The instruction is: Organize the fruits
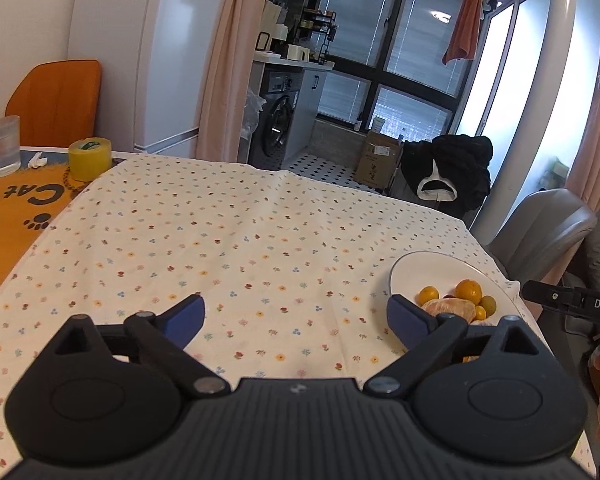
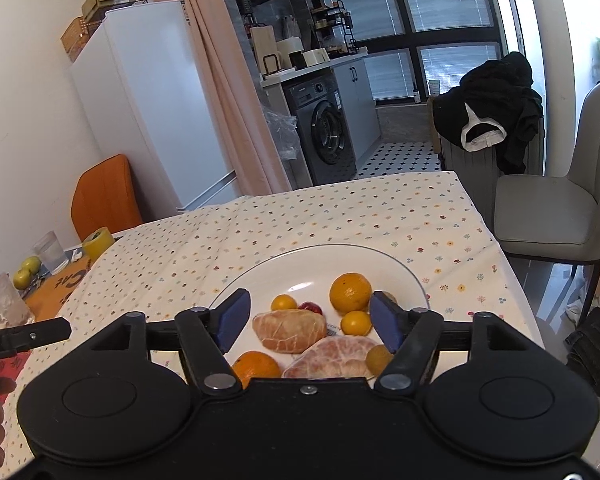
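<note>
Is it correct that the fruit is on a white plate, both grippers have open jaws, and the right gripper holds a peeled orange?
Not quite. In the right wrist view the right gripper holds nothing; its jaws stand open above the peeled orange on the white plate. The left gripper is open too.

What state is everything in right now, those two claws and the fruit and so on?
Left gripper: open, empty, over bare tablecloth.
Right gripper: open, empty, above the plate.
Plate: holding fruit.
Peeled citrus: two, skinless, on plate.
Oranges: unpeeled, on plate.
Glass: upright.
</note>
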`<action>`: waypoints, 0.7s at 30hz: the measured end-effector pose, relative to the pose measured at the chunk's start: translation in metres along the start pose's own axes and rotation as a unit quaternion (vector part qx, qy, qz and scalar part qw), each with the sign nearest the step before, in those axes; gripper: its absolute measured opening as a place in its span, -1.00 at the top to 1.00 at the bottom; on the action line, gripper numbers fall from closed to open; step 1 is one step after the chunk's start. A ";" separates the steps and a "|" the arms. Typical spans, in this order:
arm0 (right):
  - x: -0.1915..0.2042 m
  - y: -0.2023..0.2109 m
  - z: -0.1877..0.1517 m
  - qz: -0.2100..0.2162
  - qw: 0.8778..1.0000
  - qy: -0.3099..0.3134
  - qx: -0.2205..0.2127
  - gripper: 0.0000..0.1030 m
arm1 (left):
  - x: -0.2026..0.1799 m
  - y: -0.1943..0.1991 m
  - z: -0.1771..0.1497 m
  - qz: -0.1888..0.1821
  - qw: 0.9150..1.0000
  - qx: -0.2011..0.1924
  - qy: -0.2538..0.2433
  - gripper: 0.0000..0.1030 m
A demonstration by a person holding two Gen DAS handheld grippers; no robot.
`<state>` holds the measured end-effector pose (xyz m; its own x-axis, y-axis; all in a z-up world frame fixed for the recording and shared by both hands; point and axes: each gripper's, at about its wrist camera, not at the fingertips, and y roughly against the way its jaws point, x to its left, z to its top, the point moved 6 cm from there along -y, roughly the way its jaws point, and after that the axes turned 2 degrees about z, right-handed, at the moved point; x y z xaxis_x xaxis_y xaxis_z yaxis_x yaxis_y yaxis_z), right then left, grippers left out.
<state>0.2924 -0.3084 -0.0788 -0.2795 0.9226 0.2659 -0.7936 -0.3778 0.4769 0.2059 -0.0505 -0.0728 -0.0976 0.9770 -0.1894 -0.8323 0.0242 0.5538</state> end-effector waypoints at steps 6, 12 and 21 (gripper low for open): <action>0.011 0.007 -0.005 0.001 1.000 0.011 0.002 -0.49 | 0.009 0.017 -0.002 0.006 1.000 -0.003 0.000 -0.94; 0.022 0.019 -0.006 0.004 1.000 0.011 0.000 -0.75 | 0.018 0.033 -0.003 0.011 1.000 -0.009 -0.003 -0.96; 0.046 0.039 -0.008 0.013 1.000 0.014 0.000 -1.00 | 0.030 0.058 -0.003 0.021 1.000 -0.013 -0.015 -0.96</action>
<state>0.2440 -0.2803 -0.0544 -0.3141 0.9144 0.2552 -0.7862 -0.4012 0.4700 0.1533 -0.0207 -0.0483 -0.1175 0.9829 -0.1418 -0.8413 -0.0226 0.5401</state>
